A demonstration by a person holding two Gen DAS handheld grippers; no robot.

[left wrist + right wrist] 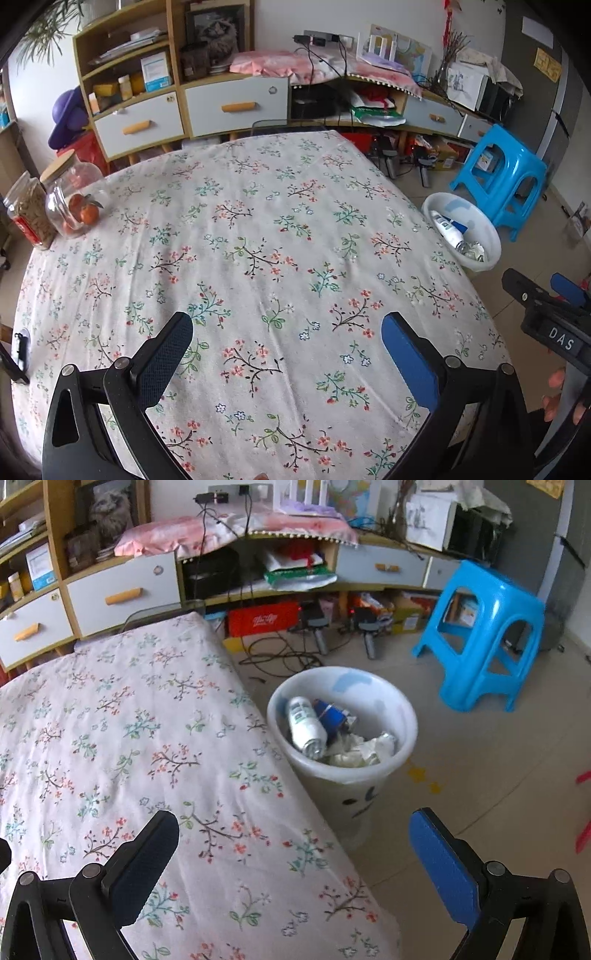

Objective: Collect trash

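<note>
Left tool (286,326): we find it low in its frame, jaws spread wide with nothing between them, above the floral-clothed surface (258,229). Right tool (293,829): we find it likewise gaping and empty, straddling the surface's right edge, one finger over cloth, the other over floor. White bin (402,716): centre of the right view, on the floor just beside the surface. Within we count a white can (306,725), a blue container (332,716) and crumpled paper (360,751). Two jars (55,206) stand at the left view's left edge.
</note>
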